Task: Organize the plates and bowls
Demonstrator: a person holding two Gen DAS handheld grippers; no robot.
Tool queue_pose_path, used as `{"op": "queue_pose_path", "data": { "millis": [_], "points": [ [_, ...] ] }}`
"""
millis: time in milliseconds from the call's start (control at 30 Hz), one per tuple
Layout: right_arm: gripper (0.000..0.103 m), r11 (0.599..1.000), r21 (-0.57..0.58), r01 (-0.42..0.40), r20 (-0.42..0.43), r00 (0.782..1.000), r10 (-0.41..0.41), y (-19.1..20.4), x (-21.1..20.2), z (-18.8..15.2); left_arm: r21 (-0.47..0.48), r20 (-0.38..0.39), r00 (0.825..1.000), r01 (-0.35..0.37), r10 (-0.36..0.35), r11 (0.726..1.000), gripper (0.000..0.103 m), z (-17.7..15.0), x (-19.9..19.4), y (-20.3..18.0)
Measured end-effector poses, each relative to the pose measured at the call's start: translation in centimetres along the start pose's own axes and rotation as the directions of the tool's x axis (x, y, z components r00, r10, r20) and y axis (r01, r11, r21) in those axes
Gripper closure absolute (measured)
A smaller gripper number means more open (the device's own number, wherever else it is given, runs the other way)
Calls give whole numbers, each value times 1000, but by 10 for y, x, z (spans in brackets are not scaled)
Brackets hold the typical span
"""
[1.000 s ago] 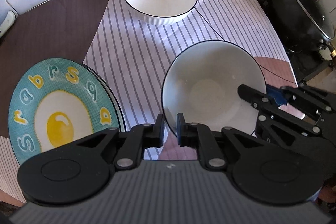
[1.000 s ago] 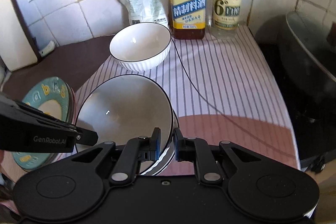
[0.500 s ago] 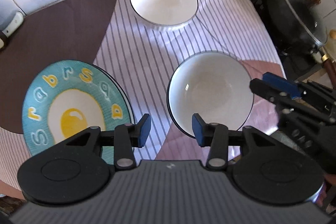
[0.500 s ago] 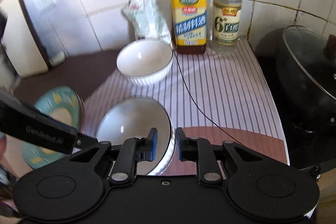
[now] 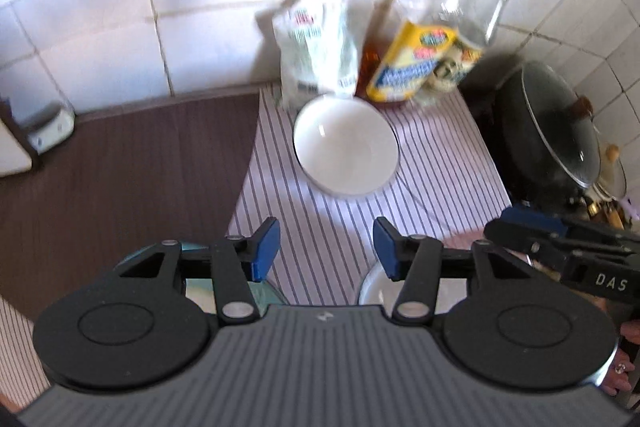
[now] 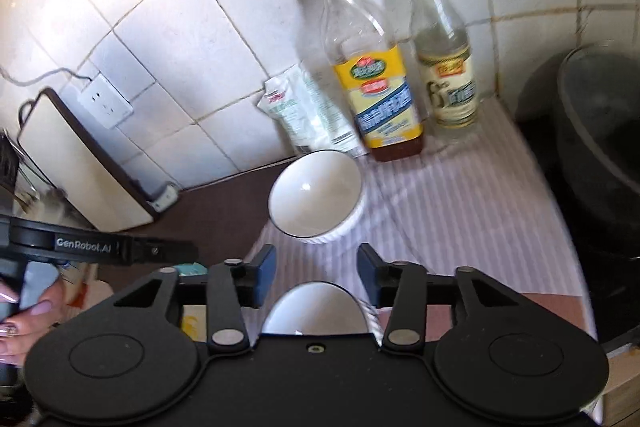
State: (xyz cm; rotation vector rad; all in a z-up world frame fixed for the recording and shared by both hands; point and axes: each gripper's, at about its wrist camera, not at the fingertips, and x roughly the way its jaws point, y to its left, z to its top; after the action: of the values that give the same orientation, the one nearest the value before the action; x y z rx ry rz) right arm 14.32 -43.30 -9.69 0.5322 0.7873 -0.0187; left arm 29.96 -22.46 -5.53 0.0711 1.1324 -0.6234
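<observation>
So, two white bowls (image 6: 316,197) (image 6: 316,309), both seemingly empty, two bottles (image 6: 370,75) (image 6: 444,55), both grippers (image 5: 326,247) (image 6: 316,269) just opened, holding nothing.

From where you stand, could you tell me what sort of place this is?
Most likely a home kitchen counter: condiment bottles against a tiled wall, a lidded black pot alongside, and a white bowl on a striped cloth.

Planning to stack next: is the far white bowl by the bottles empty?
Empty. The far white bowl sits upright on the striped cloth, with a bare white inside.
</observation>
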Motion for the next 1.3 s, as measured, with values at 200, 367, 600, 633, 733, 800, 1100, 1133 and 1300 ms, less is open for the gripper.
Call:
{"op": "queue_pose_path", "data": {
  "millis": [200,367,600,633,733,800,1100,1133,1300],
  "points": [
    [45,988,151,-44,-21,999,48,-18,48,14,4,40,999,-12,12,1000,49,25,37,20],
    [45,948,313,-58,-62,995,81,-38,91,24,36,17,995,-100,99,994,48,36,86,31],
    [45,912,410,6,-122,991,49,-59,132,34,58,-31,991,-126,128,990,44,41,133,34],
    [45,910,414,18,-127,991,38,-61,137,34,58,-41,991,-123,125,991,44,42,137,34],
    [45,905,423,33,-135,990,27,-67,146,37,45,-61,990,-121,123,992,44,43,146,33],
    [46,905,425,33,-135,991,27,-69,151,39,35,-58,991,-115,117,993,41,44,147,32],
    [87,923,377,76,-167,986,-13,-64,171,42,-36,-88,992,-92,88,995,60,40,154,36],
    [88,928,364,79,-171,985,-17,-63,173,42,-41,-94,992,-89,85,995,72,38,155,36],
    [88,938,337,87,-173,984,-29,-56,170,42,-36,-104,993,-59,55,998,95,31,151,24]
  ]
}}
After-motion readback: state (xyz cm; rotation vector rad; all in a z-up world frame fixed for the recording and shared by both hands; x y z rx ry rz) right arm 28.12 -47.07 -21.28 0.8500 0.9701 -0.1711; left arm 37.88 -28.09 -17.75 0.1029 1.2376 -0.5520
